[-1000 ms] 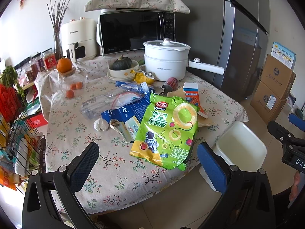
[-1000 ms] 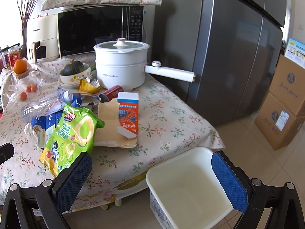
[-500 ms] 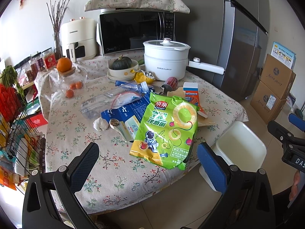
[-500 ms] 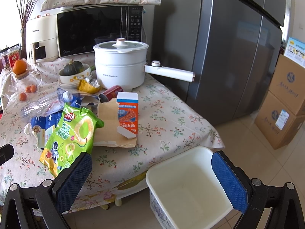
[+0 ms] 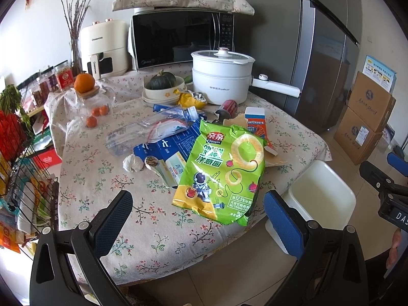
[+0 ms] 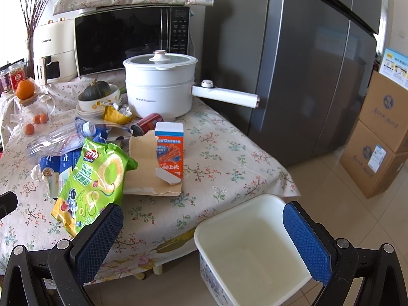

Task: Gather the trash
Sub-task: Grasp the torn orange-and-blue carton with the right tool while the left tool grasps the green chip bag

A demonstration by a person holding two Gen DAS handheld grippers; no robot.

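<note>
Trash lies on the floral tablecloth: a green onion-ring bag, an orange-and-white carton on torn cardboard, a crushed clear bottle, a blue box, a crumpled tissue, a red can and a yellow wrapper. A white bin stands on the floor by the table's edge. My left gripper is open and empty in front of the table. My right gripper is open and empty above the bin's near side.
A white electric pot, a microwave, an air fryer, a bowl with a squash and a glass jar with oranges stand at the back. A grey fridge and cardboard boxes stand to the right. A wire rack is left.
</note>
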